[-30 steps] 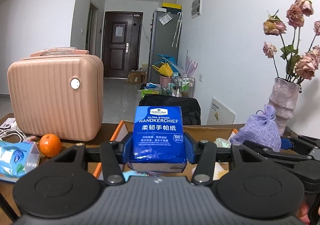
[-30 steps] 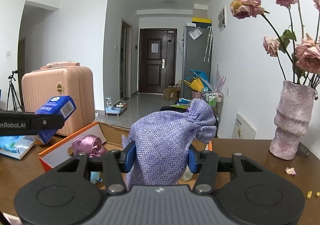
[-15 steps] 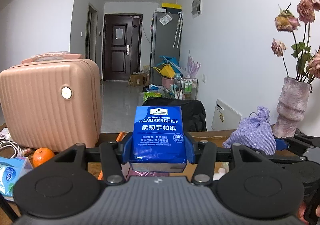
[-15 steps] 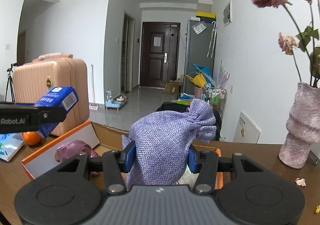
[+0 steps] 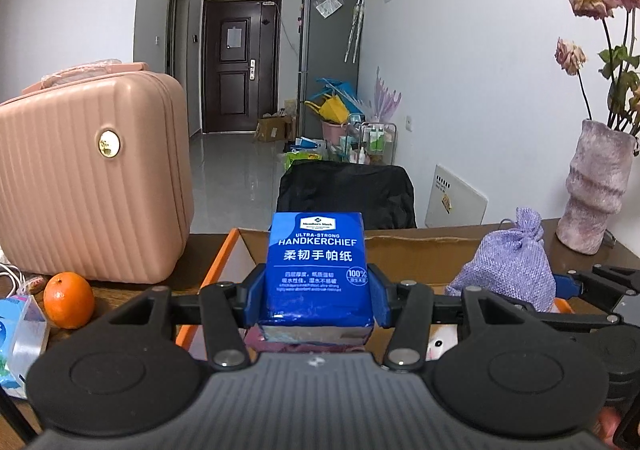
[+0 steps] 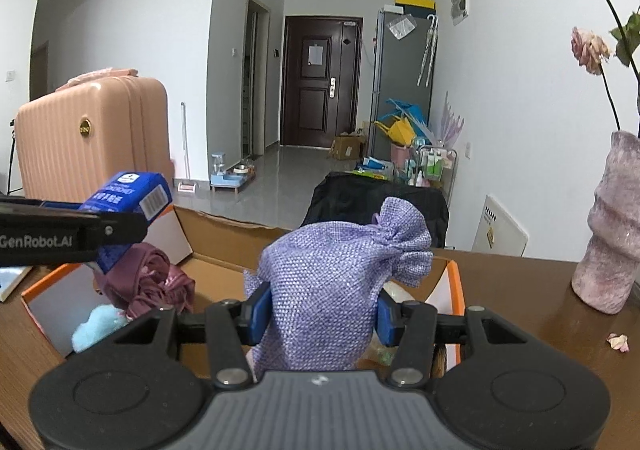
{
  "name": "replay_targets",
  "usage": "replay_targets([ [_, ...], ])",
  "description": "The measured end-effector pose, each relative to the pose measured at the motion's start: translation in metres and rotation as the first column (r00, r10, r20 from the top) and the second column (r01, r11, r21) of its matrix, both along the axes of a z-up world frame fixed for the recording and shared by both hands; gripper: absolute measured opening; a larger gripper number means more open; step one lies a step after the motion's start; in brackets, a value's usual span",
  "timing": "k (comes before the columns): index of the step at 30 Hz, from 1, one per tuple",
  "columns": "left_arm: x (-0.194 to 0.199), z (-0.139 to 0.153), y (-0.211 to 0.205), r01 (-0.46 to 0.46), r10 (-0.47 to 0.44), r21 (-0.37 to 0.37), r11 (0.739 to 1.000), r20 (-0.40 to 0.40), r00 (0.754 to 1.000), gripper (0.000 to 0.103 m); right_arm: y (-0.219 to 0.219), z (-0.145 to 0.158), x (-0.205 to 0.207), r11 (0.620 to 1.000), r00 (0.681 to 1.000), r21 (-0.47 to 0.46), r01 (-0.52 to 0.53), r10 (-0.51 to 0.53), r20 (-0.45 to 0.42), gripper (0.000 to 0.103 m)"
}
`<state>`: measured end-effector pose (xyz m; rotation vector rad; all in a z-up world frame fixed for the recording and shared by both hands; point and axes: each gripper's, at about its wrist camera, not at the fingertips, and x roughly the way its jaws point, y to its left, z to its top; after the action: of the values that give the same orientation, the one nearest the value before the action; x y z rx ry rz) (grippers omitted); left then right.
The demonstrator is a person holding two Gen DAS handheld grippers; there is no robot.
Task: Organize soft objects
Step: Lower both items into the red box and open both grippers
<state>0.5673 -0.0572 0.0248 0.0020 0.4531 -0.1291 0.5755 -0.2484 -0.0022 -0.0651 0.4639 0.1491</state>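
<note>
Left gripper (image 5: 317, 292) is clamped on the blue tissue pack (image 5: 317, 270), blue pads pressing its two narrow sides; the pack stands upright in the jaws, long axis vertical, printed face toward the camera. Right gripper (image 6: 322, 312) is clamped on the purple cloth pouch (image 6: 340, 282), pads squeezing its lower body, tied neck up and leaning right. Both loads sit in the air above the open cardboard box (image 6: 224, 228) with the orange rim, not yet inside it. From the left gripper the box lies ahead and below, and the pack hangs over the box's left half, near the left wall. From the right gripper the box is also ahead and below; the pouch is over the right half, close to the right orange edge (image 6: 456, 290). The left gripper is over the side already holding the maroon fabric bundle (image 6: 144, 282) and a light blue fluffy thing (image 6: 100, 326), so I'd judge the pack has less free floor under it than the pouch. The next move looks like a straight drop for each. Box sits on the brown table (image 6: 520, 290), with the pink case (image 5: 92, 178) off its left side and the vase (image 6: 612, 226) well to its right.
</note>
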Motion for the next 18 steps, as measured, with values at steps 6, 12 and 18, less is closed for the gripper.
replay_targets([
  [6,0.0039,-0.0037,0.0054,-0.006,0.005,-0.031,1.0,-0.02,1.0,0.08,0.005,-0.0024,0.0011,1.0,1.0,-0.023,0.005,-0.005,-0.001,0.069],
  [12,-0.0042,0.0008,0.0066,-0.051,0.052,-0.017,0.999,0.033,0.998,0.103,0.0038,0.004,-0.0015,0.999,0.999,-0.03,0.041,-0.041,0.026,0.101],
  [18,-0.005,0.0041,0.008,-0.096,0.097,-0.013,0.995,0.036,0.995,0.103,0.0007,0.0069,-0.0024,0.997,0.997,-0.028,0.072,-0.071,0.024,0.103],
])
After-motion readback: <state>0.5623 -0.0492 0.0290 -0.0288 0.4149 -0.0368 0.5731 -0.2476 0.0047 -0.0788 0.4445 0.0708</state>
